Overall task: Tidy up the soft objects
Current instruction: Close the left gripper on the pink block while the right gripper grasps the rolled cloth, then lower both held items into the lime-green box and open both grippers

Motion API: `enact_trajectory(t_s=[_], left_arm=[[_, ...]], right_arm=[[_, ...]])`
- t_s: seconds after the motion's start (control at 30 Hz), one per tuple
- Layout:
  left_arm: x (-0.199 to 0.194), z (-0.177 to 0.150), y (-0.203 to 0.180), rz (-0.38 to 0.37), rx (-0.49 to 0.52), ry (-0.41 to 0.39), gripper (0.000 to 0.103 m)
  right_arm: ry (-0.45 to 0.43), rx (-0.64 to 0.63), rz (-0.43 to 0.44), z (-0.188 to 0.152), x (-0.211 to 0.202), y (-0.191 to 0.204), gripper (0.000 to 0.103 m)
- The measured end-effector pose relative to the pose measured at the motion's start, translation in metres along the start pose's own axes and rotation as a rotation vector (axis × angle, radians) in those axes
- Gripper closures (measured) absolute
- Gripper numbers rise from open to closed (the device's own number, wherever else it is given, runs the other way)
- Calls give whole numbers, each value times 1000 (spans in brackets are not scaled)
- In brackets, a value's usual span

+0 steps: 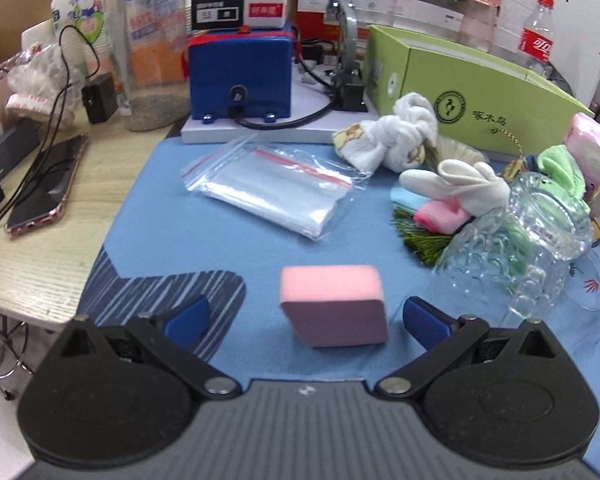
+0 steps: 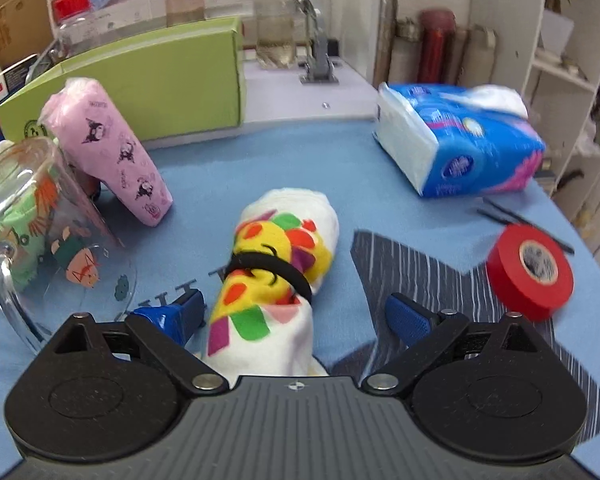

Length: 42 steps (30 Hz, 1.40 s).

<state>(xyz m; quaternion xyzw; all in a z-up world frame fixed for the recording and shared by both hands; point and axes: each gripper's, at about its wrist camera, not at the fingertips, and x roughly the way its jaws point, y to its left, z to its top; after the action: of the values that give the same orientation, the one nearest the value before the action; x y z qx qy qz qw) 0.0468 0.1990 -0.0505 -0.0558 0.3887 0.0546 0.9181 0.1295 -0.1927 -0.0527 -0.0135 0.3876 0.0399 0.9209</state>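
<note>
— Fingers of the left gripper are being held wide apart, and a pink sponge is being framed between them on the blue cloth, untouched.

— And the right gripper?

— Its jaws are likewise being kept apart around a rolled white towel that is being bound by a black hair tie; contact with the left fingertip cannot be told.

— Farther off?

— A zip bag and knotted socks are being seen beyond the sponge, and a tissue pack beyond the towel.
</note>
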Motion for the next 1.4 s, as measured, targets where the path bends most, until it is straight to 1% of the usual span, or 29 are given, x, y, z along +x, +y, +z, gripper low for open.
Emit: enact_trajectory(t_s=[0.1, 0.23, 0.33, 0.43, 0.53, 0.6, 0.67, 0.7, 0.73, 0.77, 0.8, 0.83, 0.87, 0.9, 0.97, 1.03, 1.1, 1.17, 1.27, 1.33, 1.4], left_arm=[[1, 2, 2, -9, -9, -4, 1], [2, 2, 2, -13, 3, -4, 1], [2, 1, 1, -12, 20, -3, 1], [2, -1, -1, -6, 44, 1, 1], [2, -2, -1, -7, 67, 3, 1], [2, -1, -1, -16, 57, -3, 1], [1, -1, 1, -23, 37, -14, 4], [-1, -1, 0, -21, 40, -24, 20], [-3, -1, -1, -10, 53, -31, 41], [-5, 0, -1, -17, 49, -32, 45], [-9, 0, 0, -33, 41, -27, 59], [-11, 1, 0, -42, 32, -17, 61], [-14, 1, 1, -47, 21, -17, 61], [-16, 1, 2, -48, 5, -21, 62], [-23, 4, 7, -51, -25, -31, 62], [-33, 13, 13, -80, -44, -50, 62], [-41, 29, 14, -82, -35, -75, 62], [-45, 54, 11, -91, -22, -107, 62], [-44, 99, -1, -115, -2, -155, 62], [-37, 132, -14, -133, 18, -182, 62], [-27, 161, -30, -128, 43, -203, 62]], right_arm=[[-30, 13, 9, -3, -1, -5, 16], [-122, 20, -9, -17, -2, -6, 15], [-104, 17, -8, -9, 1, -6, 15], [-104, 14, -12, -3, 6, -4, 15], [-109, 3, -14, -6, 4, -2, 16], [-116, -4, -4, -10, 2, -3, 16], [-113, -14, 10, -11, 0, -4, 16], [-107, -16, 18, -11, -1, -6, 17], [-108, -13, 19, -11, -1, -6, 19], [-115, -15, 14, -12, -2, -6, 23], [-124, -15, 19, -14, -3, -6, 26], [-138, -16, 23, -16, -5, -7, 45], [-157, -14, 30, -17, -8, -9, 78], [-165, 1, 39, -17, -10, -12, 84], [-163, 32, 69, -17, -11, -18, 88], [-163, 60, 101, -18, -14, -24, 90], [-173, 91, 142, -16, -20, -30, 90], [-198, 84, 166, -6, -29, -30, 90], [-275, 45, 197, 28, -45, -24, 89], [-333, -9, 211, 62, -55, -14, 89], [-372, -71, 214, 97, -55, 0, 89]])
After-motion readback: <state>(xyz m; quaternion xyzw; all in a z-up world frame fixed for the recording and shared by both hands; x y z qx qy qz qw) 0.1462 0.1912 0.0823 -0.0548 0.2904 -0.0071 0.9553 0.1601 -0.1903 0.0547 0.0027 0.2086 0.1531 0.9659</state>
